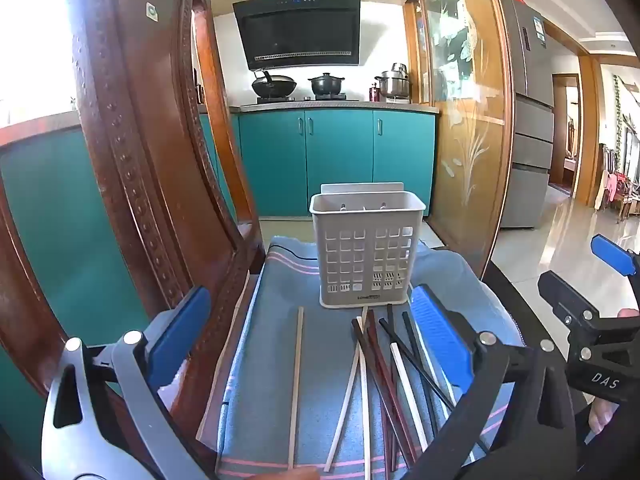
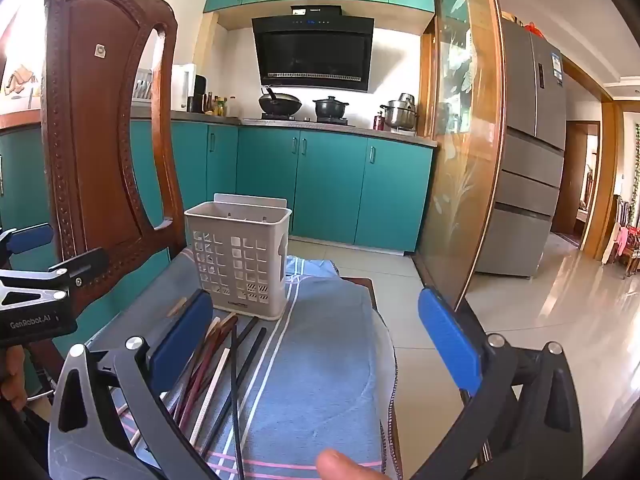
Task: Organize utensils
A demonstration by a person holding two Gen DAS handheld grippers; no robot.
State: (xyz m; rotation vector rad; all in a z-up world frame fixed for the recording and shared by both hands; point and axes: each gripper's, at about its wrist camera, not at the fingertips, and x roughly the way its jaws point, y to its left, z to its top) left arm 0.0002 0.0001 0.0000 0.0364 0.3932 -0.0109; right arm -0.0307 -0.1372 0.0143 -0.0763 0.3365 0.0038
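Chopsticks (image 1: pixel 384 380) loose before holder (image 1: pixel 366 248); lone pale stick (image 1: pixel 296 384) left-wrist only | left gripper (image 1: pixel 312 344), right gripper (image 2: pixel 316 344) both spread

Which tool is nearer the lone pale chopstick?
Left. The left tool straddles the lone chopstick; the right tool sits beyond the pile, over bare cloth.

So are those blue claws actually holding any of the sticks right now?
No. The left gripper and right gripper are both open and empty; the chopsticks lie loose on the blue cloth before the basket.
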